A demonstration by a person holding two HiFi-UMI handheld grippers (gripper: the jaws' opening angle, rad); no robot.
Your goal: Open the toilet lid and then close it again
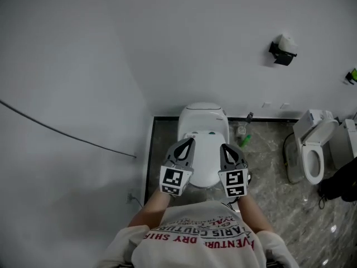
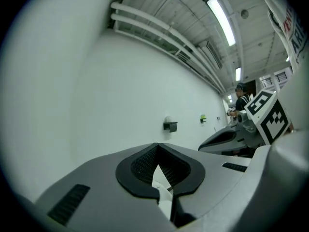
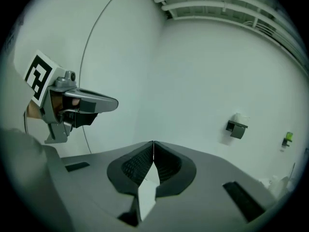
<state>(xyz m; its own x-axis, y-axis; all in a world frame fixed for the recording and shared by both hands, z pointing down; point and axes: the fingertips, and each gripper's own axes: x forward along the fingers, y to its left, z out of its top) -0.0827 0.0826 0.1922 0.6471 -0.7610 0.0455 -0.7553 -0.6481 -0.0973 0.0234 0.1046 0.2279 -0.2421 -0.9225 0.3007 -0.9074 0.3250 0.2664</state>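
Back wall (image 1: 223, 27) plain white, carrying a black paper holder (image 1: 282, 52) with a white roll. Right of the holder, a small green fitting (image 1: 351, 75) on the same wall. Below the holder, grey marbled floor (image 1: 268, 177) with a dark edging strip. Below and right of the holder, a second toilet (image 1: 313, 149), lid raised. Far left of the holder, a dark cable (image 1: 67, 134) crosses the side wall. Overhead, white pipes (image 2: 159, 30) and lit strip lights (image 2: 221, 19).

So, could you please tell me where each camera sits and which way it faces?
Head view: on the person's head, steeply down at the toilet; left claw, right claw, shirt show.
Left gripper view: on the left claw, along its shut jaws toward the wall; right claw at right.
Right gripper view: on the right claw, along shut jaws toward the wall; left claw at left.
All share the black wall holder.
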